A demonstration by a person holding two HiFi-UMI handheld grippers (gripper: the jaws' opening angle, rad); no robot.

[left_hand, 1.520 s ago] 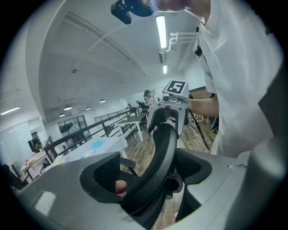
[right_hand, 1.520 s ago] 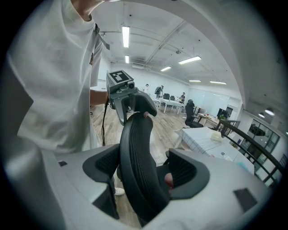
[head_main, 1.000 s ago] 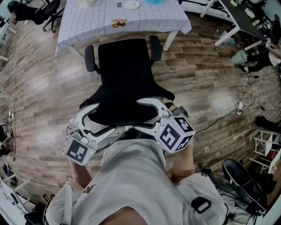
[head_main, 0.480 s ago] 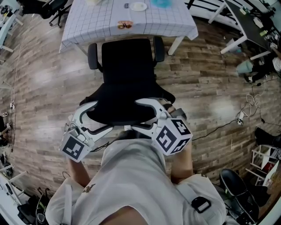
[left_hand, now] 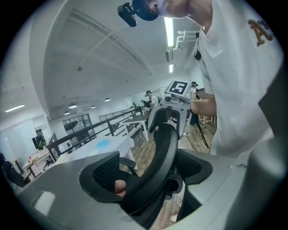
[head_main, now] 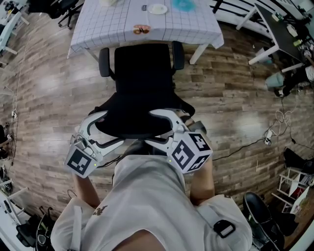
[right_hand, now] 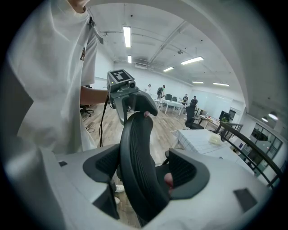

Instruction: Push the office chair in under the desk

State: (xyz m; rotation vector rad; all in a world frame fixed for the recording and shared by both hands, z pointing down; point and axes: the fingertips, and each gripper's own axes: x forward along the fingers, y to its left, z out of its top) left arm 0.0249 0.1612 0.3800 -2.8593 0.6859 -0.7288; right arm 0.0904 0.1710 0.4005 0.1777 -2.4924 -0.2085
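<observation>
The black office chair (head_main: 142, 73) faces the desk (head_main: 108, 27), which wears a white checked cloth, and the seat's front reaches the desk's edge. The chair's backrest (head_main: 132, 125) is nearest me. My left gripper (head_main: 112, 128) and right gripper (head_main: 149, 126) both straddle the backrest's top rim, jaws wide. In the left gripper view the backrest (left_hand: 162, 152) lies between the jaws of the left gripper (left_hand: 144, 179), with a gap on one side. The right gripper view shows the backrest (right_hand: 135, 152) between the jaws of the right gripper (right_hand: 144, 173), again with a gap.
A plate (head_main: 158, 9), a blue object (head_main: 184, 5) and a small snack (head_main: 141, 29) lie on the desk. Cables (head_main: 274, 127) trail over the wooden floor at the right. Another chair base (head_main: 260, 211) and a white rack (head_main: 294, 181) stand at the lower right.
The desk has come slightly nearer in the head view, while the chair and both grippers keep the same hold on the backrest.
</observation>
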